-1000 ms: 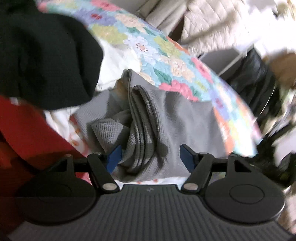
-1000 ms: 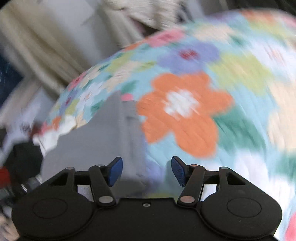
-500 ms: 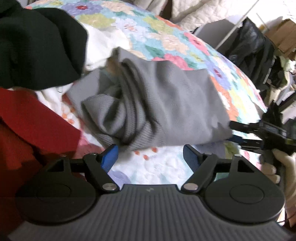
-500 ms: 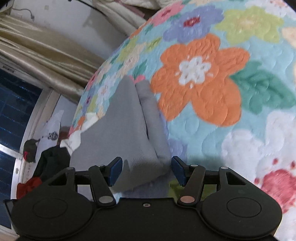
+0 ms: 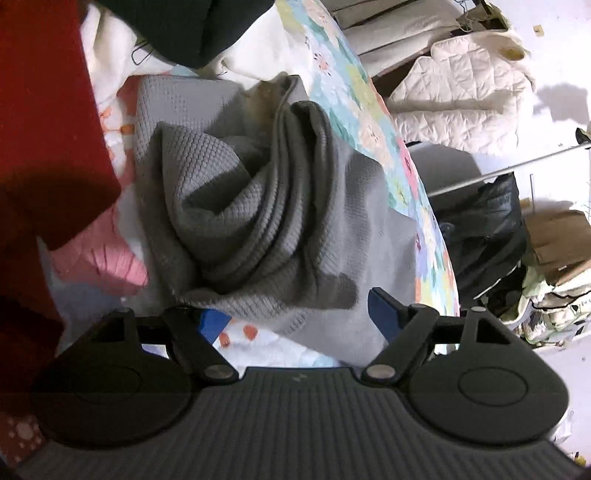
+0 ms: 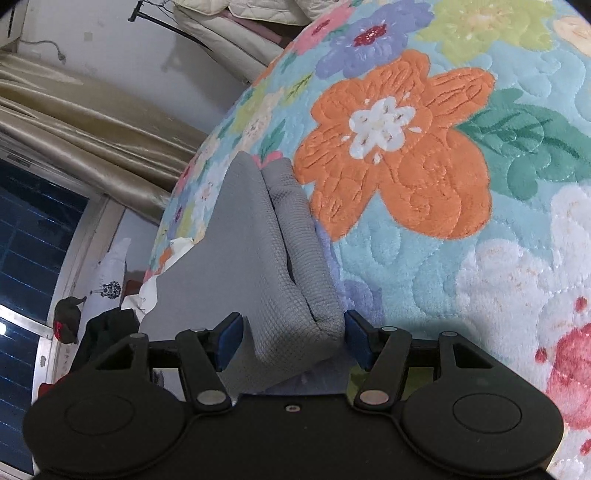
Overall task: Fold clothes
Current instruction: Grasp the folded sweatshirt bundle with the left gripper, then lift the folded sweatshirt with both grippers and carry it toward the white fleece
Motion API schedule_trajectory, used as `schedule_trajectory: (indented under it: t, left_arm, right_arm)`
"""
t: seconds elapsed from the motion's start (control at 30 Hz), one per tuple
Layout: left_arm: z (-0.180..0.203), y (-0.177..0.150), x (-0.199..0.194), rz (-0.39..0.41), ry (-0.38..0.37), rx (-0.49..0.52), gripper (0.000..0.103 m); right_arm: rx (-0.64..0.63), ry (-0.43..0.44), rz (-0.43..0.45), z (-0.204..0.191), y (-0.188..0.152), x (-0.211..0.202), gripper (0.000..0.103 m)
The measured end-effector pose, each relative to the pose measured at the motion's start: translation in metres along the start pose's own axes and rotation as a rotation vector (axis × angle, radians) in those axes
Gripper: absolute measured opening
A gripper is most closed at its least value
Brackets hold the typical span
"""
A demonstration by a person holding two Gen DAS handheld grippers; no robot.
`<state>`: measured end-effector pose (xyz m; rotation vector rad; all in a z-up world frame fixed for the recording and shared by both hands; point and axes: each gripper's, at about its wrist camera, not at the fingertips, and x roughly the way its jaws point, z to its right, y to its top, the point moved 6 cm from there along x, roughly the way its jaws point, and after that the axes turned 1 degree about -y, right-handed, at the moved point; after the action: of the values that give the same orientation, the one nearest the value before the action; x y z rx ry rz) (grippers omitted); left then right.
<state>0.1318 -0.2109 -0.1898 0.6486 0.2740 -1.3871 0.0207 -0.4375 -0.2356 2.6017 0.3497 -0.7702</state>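
One grey waffle-knit garment (image 5: 258, 206) lies on the flowered quilt (image 6: 461, 236), and it is the only grey piece in either view. In the left wrist view three other cloths crowd round it, taken from left to right: a red one (image 5: 40, 122) from 9 to 11 o'clock, a pink one (image 5: 107, 258) just beside the grey at 9 o'clock, and a black one (image 5: 192, 26) at 12 o'clock. A white quilted cover (image 5: 461, 96) sits at 2 o'clock, off the bed, with a black bag (image 5: 484, 236) below it at 3 o'clock.

The left gripper (image 5: 291, 314) points forward over the bunched, rolled end of the grey garment. Its two blue pads stand wide apart; the cloth's lower edge drapes over the left pad, while the right pad is clear of it.

The right gripper (image 6: 293, 338) points along the garment's folded edge, which runs from 6 o'clock up toward 11 o'clock. Its jaws are parted, and a doubled corner of the grey cloth sits between the two blue pads, close to both but not visibly squeezed. One large orange flower (image 6: 395, 147) on the quilt lies at 1 o'clock, and a beige curtain (image 6: 85, 140) hangs at 10 o'clock.
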Motion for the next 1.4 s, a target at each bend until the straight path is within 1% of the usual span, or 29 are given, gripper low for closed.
schedule_trajectory:
  t: [0.1,0.13,0.2,0.27,0.3,0.33,0.37,0.43,0.5,0.53,0.57,0.6,0.67,0.73,0.8,0.9,0.97,1.0,1.07,1.13,1.17,1.2,1.23,1.27,1.3,1.37,1.4]
  left_arm:
    - [-0.001,0.001,0.003,0.038,-0.006,-0.029,0.084]
    - [-0.001,0.002,0.003,0.053,-0.011,-0.046,0.087]
    - [-0.001,0.003,0.005,0.078,-0.017,-0.07,0.09]
    - [0.002,0.002,0.007,0.096,-0.011,-0.046,0.09]
    - [0.004,0.001,0.008,0.103,-0.009,-0.026,0.087]
    - [0.007,0.001,0.009,0.108,0.012,0.015,0.072]
    - [0.011,-0.001,0.009,0.116,0.042,0.084,0.06]
    - [0.02,-0.003,0.009,0.133,0.103,0.224,0.052]
    - [0.024,-0.005,0.009,0.146,0.115,0.262,0.05]
    - [0.027,-0.005,0.007,0.148,0.113,0.283,0.049]
    - [0.031,-0.005,0.005,0.15,0.111,0.304,0.046]
    - [0.034,-0.005,0.003,0.152,0.109,0.325,0.045]
    - [0.041,-0.005,-0.002,0.156,0.105,0.367,0.04]
    - [0.047,-0.005,-0.006,0.159,0.101,0.409,0.037]
    - [0.054,-0.005,-0.01,0.163,0.097,0.451,0.034]
    - [0.064,-0.006,-0.017,0.168,0.091,0.513,0.034]
    - [0.062,-0.006,-0.022,0.132,0.054,0.503,0.034]
    - [0.059,-0.004,-0.021,0.114,0.054,0.49,0.034]
    - [0.05,-0.002,-0.017,0.082,0.068,0.459,0.037]
    - [0.037,0.001,-0.009,0.055,0.088,0.417,0.039]
    - [0.031,0.001,-0.007,0.049,0.087,0.392,0.043]
    - [0.026,0.001,-0.006,0.043,0.087,0.367,0.044]
    - [0.023,0.0,-0.004,0.045,0.088,0.356,0.049]
    - [0.019,-0.001,-0.002,0.047,0.09,0.345,0.054]
    - [0.018,-0.001,0.001,0.053,0.083,0.336,0.056]
    - [0.015,0.0,0.006,0.065,0.068,0.317,0.065]
    - [0.014,0.0,0.009,0.071,0.06,0.307,0.065]
  right_arm:
    - [-0.009,0.001,0.0,-0.001,0.001,0.002,0.066]
    - [-0.023,-0.006,0.0,-0.002,0.001,0.003,0.066]
    - [-0.059,-0.019,0.004,-0.006,0.001,0.007,0.066]
    - [-0.086,-0.019,0.007,-0.008,0.002,0.01,0.068]
    - [-0.091,-0.015,0.009,-0.009,0.004,0.013,0.068]
    - [-0.09,-0.011,0.01,-0.009,0.007,0.016,0.068]
    - [-0.089,-0.004,0.011,-0.01,0.011,0.02,0.068]
    - [-0.107,0.017,0.009,-0.014,0.019,0.03,0.068]
    - [-0.147,0.034,0.004,-0.02,0.022,0.039,0.069]
    - [-0.174,0.037,0.002,-0.024,0.023,0.042,0.063]
    - [-0.213,0.029,0.001,-0.029,0.023,0.043,0.053]
    - [-0.259,0.016,0.001,-0.033,0.021,0.042,0.048]
    - [-0.337,0.006,0.008,-0.042,0.018,0.038,0.032]
    - [-0.371,0.058,0.034,-0.052,0.015,0.024,0.028]
    - [-0.386,0.099,0.047,-0.064,0.009,0.007,0.027]
    - [-0.417,0.13,0.053,-0.08,-0.002,-0.018,0.026]
    - [-0.429,0.132,0.043,-0.082,-0.009,-0.03,0.026]
    - [-0.425,0.123,0.035,-0.079,-0.011,-0.034,0.027]
    - [-0.409,0.102,0.017,-0.071,-0.017,-0.038,0.032]
    - [-0.355,0.061,-0.006,-0.052,-0.022,-0.032,0.033]
    - [-0.324,0.045,-0.015,-0.043,-0.025,-0.029,0.036]
    - [-0.293,0.039,-0.018,-0.034,-0.027,-0.027,0.038]
    - [-0.262,0.036,-0.018,-0.026,-0.029,-0.024,0.043]
    - [-0.231,0.036,-0.019,-0.019,-0.03,-0.021,0.05]
    - [-0.193,0.043,-0.024,-0.013,-0.03,-0.016,0.051]
    - [-0.129,0.061,-0.016,-0.007,-0.026,-0.009,0.052]
    - [-0.099,0.069,-0.01,-0.006,-0.024,-0.006,0.054]
